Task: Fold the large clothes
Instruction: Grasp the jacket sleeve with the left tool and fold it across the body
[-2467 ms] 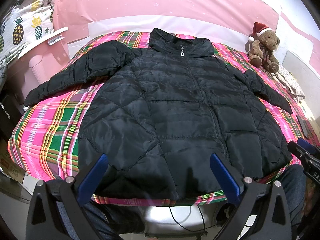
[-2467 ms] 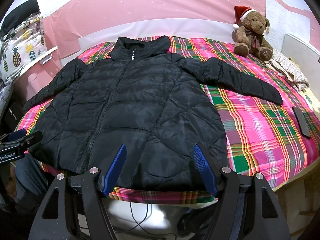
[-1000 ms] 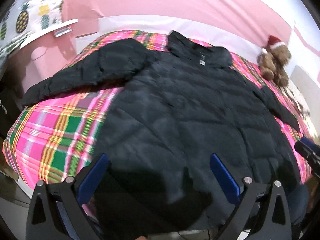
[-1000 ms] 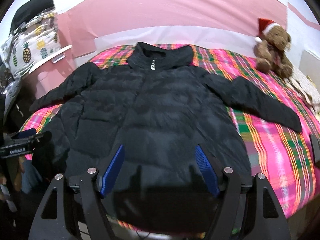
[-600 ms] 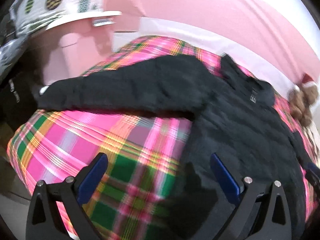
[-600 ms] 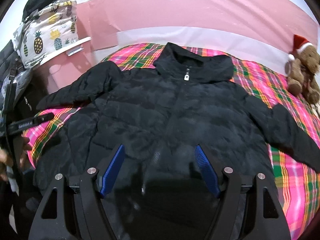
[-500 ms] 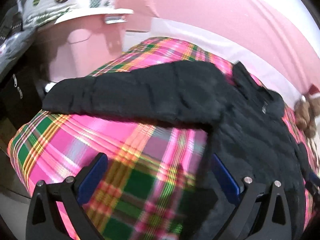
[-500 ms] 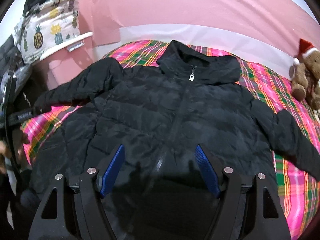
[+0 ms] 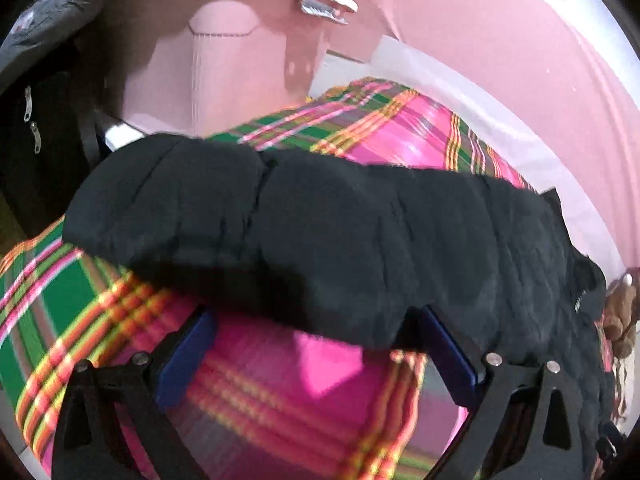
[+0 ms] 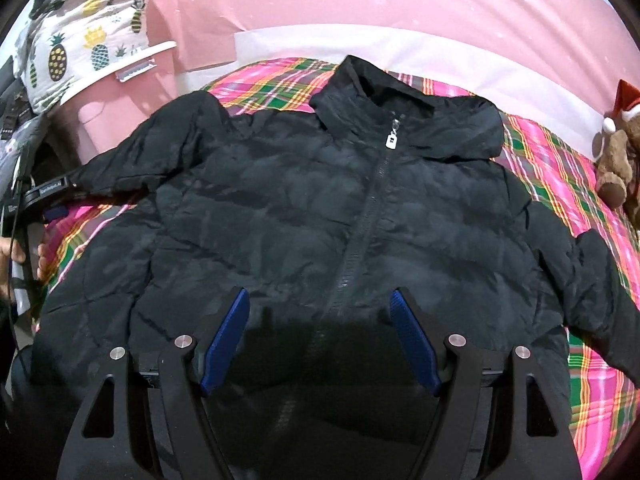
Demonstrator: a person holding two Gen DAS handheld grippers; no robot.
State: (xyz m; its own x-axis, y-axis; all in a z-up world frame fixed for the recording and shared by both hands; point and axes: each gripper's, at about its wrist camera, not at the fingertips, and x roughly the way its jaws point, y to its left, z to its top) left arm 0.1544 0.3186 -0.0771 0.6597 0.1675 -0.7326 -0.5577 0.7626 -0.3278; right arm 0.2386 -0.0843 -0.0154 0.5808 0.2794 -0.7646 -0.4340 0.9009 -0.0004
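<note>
A black puffer jacket point(image 10: 320, 208) lies front up, zipped, on a pink and green plaid bed cover point(image 10: 560, 168), both sleeves spread out. Its left sleeve point(image 9: 280, 232) fills the left wrist view. My left gripper point(image 9: 316, 320) is open and low over the cover, its blue pads at the sleeve's near edge, not closed on it. It also shows at the sleeve's cuff in the right wrist view point(image 10: 44, 196). My right gripper point(image 10: 320, 316) is open and empty above the jacket's lower front.
A pink bin with a white lid point(image 9: 224, 40) stands close beside the bed at the left. Pineapple-print fabric point(image 10: 84, 40) lies on it. A teddy bear in a Santa hat point(image 10: 620, 152) sits at the right. A pink wall point(image 10: 400, 0) runs behind the bed.
My left gripper has swung left from the jacket's hem and dropped down to the left sleeve. My right gripper has moved left and closer over the jacket's front.
</note>
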